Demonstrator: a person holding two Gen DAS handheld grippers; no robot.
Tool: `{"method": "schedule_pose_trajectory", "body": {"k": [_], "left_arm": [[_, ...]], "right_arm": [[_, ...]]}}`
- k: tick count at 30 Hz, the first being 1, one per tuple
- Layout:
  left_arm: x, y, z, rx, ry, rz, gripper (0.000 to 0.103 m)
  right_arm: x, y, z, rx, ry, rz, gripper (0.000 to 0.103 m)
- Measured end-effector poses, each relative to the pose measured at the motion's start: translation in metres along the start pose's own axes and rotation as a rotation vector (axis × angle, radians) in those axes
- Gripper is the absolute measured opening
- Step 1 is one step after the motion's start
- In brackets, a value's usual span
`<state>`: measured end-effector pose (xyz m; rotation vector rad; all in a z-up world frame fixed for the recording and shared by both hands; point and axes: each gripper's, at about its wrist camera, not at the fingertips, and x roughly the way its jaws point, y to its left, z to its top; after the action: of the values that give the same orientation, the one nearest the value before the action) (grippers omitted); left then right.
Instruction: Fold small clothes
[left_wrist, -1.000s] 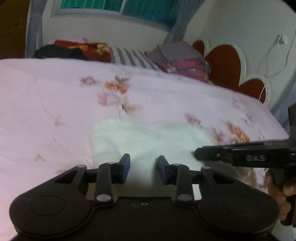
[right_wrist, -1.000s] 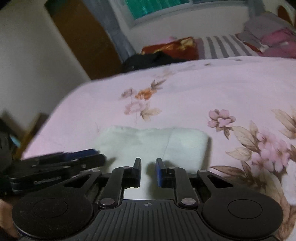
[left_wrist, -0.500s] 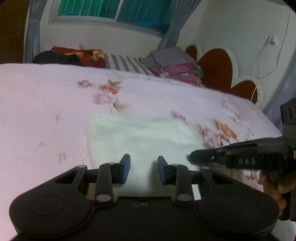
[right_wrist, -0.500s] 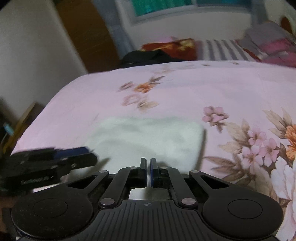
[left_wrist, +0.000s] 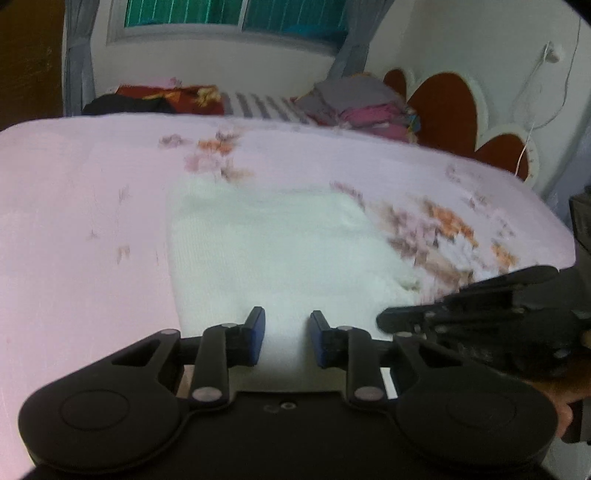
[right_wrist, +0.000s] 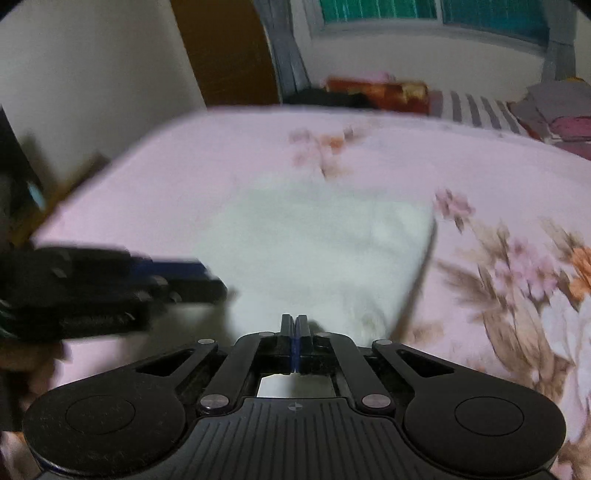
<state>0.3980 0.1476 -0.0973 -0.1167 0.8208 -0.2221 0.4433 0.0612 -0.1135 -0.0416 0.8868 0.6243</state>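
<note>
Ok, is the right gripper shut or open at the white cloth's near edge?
Shut. In the right wrist view the right gripper has its jaws pressed together at the white cloth's near edge; whether fabric is pinched between them, cannot tell.

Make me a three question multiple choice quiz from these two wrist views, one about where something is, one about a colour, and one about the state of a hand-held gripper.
1. Where does the white cloth lie?
A. on the floral bedspread
B. on the folded clothes pile
C. on the windowsill

2. What colour are the pads of the left hand-held gripper?
A. red
B. blue
C. yellow

3. How do the jaws of the right hand-held gripper stand?
A. wide open
B. half open
C. closed together

Answers: 1 A, the cloth is spread flat on the pink flowered cover. 2 B, both inner faces show blue in the left wrist view. 3 C, no gap shows between them in the right wrist view; whether they pinch cloth is unclear.
</note>
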Motion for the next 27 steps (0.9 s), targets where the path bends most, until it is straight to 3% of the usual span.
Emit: {"method": "schedule_pose_trajectory", "body": {"k": [1, 5, 8, 15, 19, 21, 26, 27], "left_arm": [[-0.002, -0.003, -0.006, -0.005, 0.005, 0.012, 0.025], [-0.026, -0.009, -0.029, -0.033, -0.026, 0.026, 0.025], [-0.035, -0.011, -0.048, -0.055, -0.023, 0.043, 0.025], [-0.055, -0.029, -0.071, -0.075, -0.020, 0.072, 0.025], [-0.088, -0.042, -0.084, -0.082, -0.050, 0.074, 0.025], [-0.106, -0.050, -0.092, -0.090, -0.069, 0.082, 0.032], [-0.158, -0.076, -0.116, -0.072, -0.110, 0.116, 0.037], [-0.168, -0.081, -0.120, -0.075, -0.121, 0.117, 0.044]], "right_arm": [[0.006, -0.001, -0.004, 0.002, 0.020, -0.036, 0.000], [-0.013, -0.011, -0.010, 0.091, -0.016, -0.027, 0.000], [-0.037, -0.004, -0.019, 0.080, -0.051, 0.027, 0.000], [-0.041, 0.010, -0.061, 0.048, 0.037, -0.006, 0.000], [-0.081, 0.014, -0.073, 0.068, -0.021, -0.012, 0.000], [-0.107, 0.019, -0.082, 0.067, -0.057, -0.017, 0.000], [-0.169, 0.040, -0.110, 0.057, -0.117, -0.031, 0.000], [-0.183, 0.044, -0.119, 0.055, -0.133, -0.039, 0.000]]}}
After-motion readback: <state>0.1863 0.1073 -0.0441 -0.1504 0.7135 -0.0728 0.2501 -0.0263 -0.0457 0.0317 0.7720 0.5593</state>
